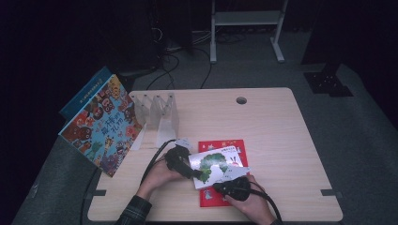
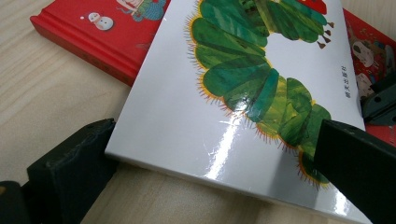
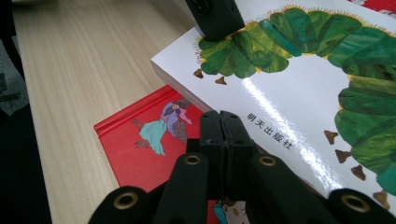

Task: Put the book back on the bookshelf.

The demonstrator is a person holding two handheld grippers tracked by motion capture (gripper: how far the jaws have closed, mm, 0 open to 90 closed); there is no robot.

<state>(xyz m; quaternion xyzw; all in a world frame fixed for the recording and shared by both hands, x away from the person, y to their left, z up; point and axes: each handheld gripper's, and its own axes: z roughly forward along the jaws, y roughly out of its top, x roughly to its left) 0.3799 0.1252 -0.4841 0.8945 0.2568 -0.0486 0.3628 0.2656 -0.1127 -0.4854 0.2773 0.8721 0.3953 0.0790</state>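
A white picture book with a green caterpillar (image 1: 218, 164) (image 2: 210, 116) (image 3: 289, 112) lies tilted over a red picture book (image 1: 234, 143) (image 2: 93, 37) (image 3: 135, 149) at the table's front middle. My left gripper (image 1: 197, 174) (image 2: 210, 163) is shut on the white book's left corner, one jaw on the cover and the other under its edge. That corner is raised off the wood. My right gripper (image 1: 230, 178) (image 3: 223, 123) is shut with nothing between its jaws. Its tips rest at the white book's near right edge, above the red cover.
A clear divider rack (image 1: 157, 115) stands at the back left. A colourful monster book (image 1: 101, 124) leans beside it, over the table's left edge, with a blue book (image 1: 82, 96) behind. The table (image 1: 291, 140) has a cable hole (image 1: 241, 100). A white stand (image 1: 246, 23) is on the floor beyond.
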